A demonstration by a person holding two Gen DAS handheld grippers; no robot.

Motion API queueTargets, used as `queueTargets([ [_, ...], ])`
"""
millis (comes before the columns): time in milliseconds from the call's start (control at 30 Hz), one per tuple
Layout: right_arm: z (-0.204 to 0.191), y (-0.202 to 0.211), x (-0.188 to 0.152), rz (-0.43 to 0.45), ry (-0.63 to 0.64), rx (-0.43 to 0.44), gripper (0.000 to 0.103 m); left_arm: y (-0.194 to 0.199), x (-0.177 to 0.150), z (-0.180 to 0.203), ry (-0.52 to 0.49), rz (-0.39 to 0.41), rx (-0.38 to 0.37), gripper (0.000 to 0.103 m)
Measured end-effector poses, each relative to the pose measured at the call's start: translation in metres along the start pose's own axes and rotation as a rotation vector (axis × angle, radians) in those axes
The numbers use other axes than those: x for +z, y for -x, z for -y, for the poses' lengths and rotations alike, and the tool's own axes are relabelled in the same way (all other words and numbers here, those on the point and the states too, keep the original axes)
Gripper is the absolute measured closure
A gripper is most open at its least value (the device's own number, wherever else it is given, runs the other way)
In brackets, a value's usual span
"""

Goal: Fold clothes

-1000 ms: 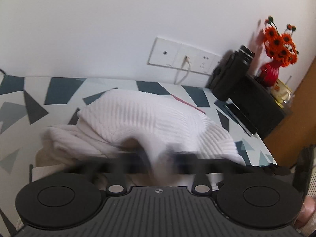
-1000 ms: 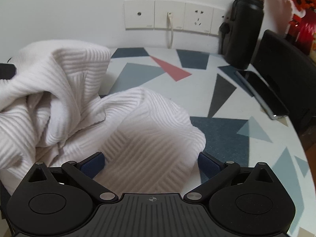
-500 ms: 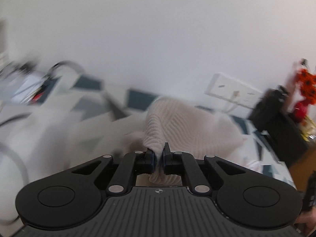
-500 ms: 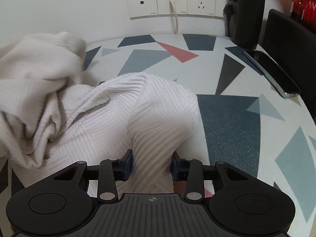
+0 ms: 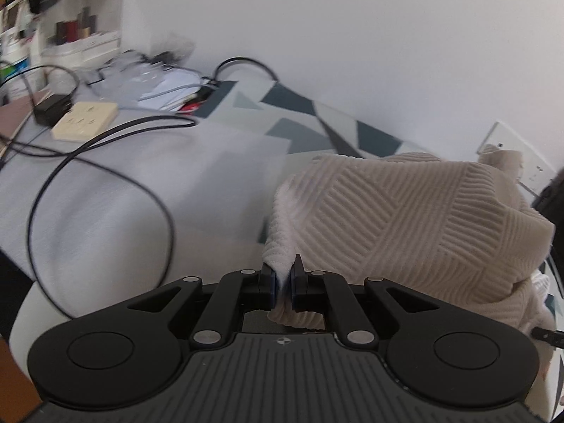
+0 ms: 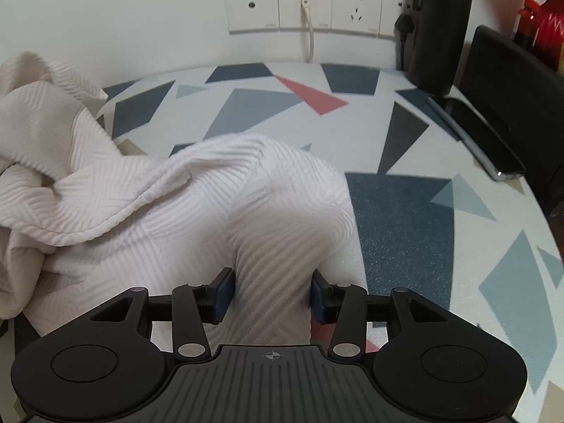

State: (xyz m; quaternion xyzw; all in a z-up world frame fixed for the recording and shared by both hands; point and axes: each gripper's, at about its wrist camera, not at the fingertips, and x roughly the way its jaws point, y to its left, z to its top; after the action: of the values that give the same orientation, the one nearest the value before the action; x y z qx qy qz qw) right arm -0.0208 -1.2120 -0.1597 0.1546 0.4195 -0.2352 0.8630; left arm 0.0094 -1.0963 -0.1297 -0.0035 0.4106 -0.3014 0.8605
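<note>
A cream ribbed-knit garment (image 6: 148,208) is spread in loose folds over the left and centre of the table (image 6: 405,218), whose surface is printed with blue, grey, black and red triangles. The left gripper (image 5: 282,287) is seen with its jaws nearly together, clamped on a thin edge of the garment (image 5: 405,218), which rises from the jaws and drapes away to the right. The right gripper (image 6: 269,294) is seen with its jaws partly closed around a thick bunched fold of the same garment, both blue pads (image 6: 222,292) pressing against the fabric. In the right wrist view, a row of white wall sockets (image 6: 310,7) is mounted above the table edge, with a white cable (image 6: 310,35) plugged into the second plate; small printing is present along the lower edge of the plates but is too small to be read. A black bottle (image 6: 440,31) stands at the far right by the wall, and a dark phone (image 6: 476,137) lies flat on the table beside a black box (image 6: 518,81). In the left wrist view, a beige power strip (image 5: 84,120), a black adapter (image 5: 51,111) and looping black cables (image 5: 105,183) are seen on the table to the left, with blurred items behind them. No legible brand or label is discernible on any item.
</note>
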Motion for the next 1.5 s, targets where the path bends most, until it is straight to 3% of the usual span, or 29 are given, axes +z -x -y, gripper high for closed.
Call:
queueTargets([
  [167, 0.000, 0.014, 0.007, 0.085, -0.013, 0.004, 0.062, 0.006, -0.007, -0.012, -0.001, -0.010, 0.018, 0.095],
  [467, -0.015, 0.010, 0.013, 0.093, 0.009, 0.034, 0.056, 0.002, -0.016, -0.019, 0.002, -0.045, 0.017, 0.095],
  [600, -0.022, 0.011, 0.016, 0.104, 0.024, 0.050, 0.054, 0.012, -0.011, -0.007, -0.035, 0.010, -0.031, 0.095],
  [767, -0.027, 0.002, 0.016, 0.082, 0.047, 0.041, 0.050, 0.028, 0.032, 0.035, -0.082, 0.125, -0.188, 0.096],
  [967, -0.020, 0.005, 0.003, 0.072, 0.019, 0.029, 0.050, 0.032, 0.096, 0.137, -0.214, 0.219, -0.410, 0.096],
  [1100, -0.016, 0.008, -0.006, 0.066, 0.000, 0.022, 0.050, 0.043, 0.123, 0.214, -0.307, 0.286, -0.622, 0.096],
  [1200, -0.012, 0.009, -0.013, 0.061, -0.014, 0.016, 0.050, 0.043, 0.123, 0.253, -0.384, 0.272, -0.793, 0.095],
  [1300, -0.009, 0.011, -0.020, 0.057, -0.028, 0.010, 0.050, 0.030, 0.108, 0.280, -0.494, 0.200, -0.783, 0.080],
  [1367, -0.006, 0.013, -0.023, 0.056, -0.037, 0.005, 0.050, 0.019, 0.100, 0.276, -0.495, 0.180, -0.725, 0.048],
  [1500, -0.003, 0.017, -0.024, 0.061, -0.053, 0.004, 0.050, -0.001, 0.098, 0.237, -0.390, 0.126, -0.670, 0.044],
])
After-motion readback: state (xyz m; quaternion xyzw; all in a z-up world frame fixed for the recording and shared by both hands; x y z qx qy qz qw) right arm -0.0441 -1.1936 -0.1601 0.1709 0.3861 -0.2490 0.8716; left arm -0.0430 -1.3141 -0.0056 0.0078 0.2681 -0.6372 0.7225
